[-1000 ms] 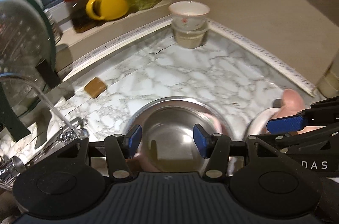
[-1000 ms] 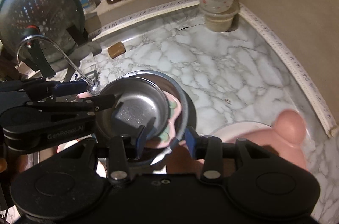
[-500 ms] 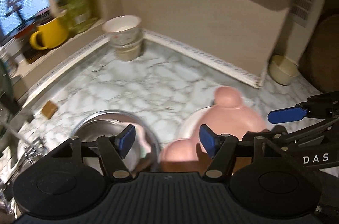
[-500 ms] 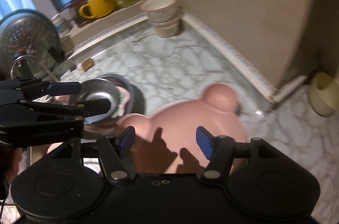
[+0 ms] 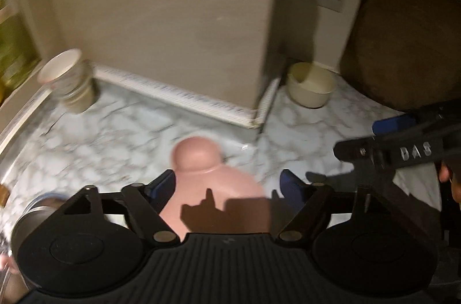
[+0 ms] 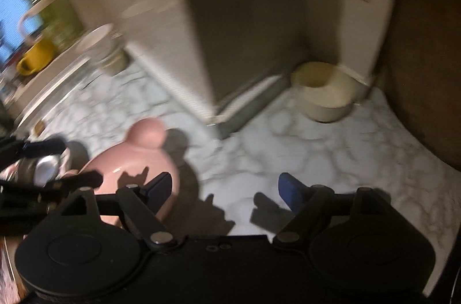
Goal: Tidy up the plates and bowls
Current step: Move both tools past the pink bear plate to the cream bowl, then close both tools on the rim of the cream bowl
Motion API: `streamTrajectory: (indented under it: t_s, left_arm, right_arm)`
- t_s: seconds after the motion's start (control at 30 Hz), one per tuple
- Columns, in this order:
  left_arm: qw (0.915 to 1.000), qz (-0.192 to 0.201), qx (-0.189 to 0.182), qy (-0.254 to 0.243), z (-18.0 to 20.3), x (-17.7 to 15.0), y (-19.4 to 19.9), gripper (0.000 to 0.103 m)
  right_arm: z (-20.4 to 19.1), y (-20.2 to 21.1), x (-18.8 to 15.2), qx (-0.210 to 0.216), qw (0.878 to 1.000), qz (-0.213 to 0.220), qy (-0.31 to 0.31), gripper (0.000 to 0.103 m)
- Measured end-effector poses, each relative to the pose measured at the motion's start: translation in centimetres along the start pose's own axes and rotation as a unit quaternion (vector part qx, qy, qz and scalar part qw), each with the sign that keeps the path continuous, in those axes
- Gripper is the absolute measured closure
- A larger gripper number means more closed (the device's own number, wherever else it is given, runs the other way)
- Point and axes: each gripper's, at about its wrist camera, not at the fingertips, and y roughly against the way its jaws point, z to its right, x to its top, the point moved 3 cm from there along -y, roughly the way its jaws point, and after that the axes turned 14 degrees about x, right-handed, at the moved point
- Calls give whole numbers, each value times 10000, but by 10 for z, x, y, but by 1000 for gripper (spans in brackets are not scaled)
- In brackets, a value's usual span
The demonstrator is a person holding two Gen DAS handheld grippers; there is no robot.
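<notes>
Claw fingers on both tools are standing apart, gripping nothing: left claw (image 5: pixel 227 184) is hovering over the pink eared plate (image 5: pixel 214 188) at lower centre on the marble counter (image 5: pixel 115 131); right claw (image 6: pixel 224 187) is hanging over bare counter. Remaining, judging by layout: cream bowl (image 6: pixel 324 91) upper right, stacked bowls (image 5: pixel 67 82) upper left. Against the earlier frames, both views are swinging right, the steel bowl (image 5: pixel 34 210) sliding to the lower-left edge.

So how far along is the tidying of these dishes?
Early days. Two small bowls sit stacked by the wall. Both tongs, left and right, are open and empty. The pink plate, cream bowl and steel bowl remain loose on the counter.
</notes>
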Motion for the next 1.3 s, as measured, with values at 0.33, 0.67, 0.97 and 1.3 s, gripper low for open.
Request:
streamTrajectory:
  t_s: [0.33,0.67,0.97,1.3]
  left_arm:
    - [9998,27,-168,-106,73,37,-27,16]
    - [9997,-96,94,198,124,75,-77,16]
    - [9955,-356,231,845,148,90,-121,16]
    - [9929,-423,417,1029,165,113,-160,16]
  right_arm:
    - [94,7,20,-544,9963,270,-604,20]
    - [148,-6,47,-726,9915,425,-995,20]
    - [173,-28,67,-701,9856,568,-1433,22]
    - [189,-56,81,-738,9830,571,-1583,29]
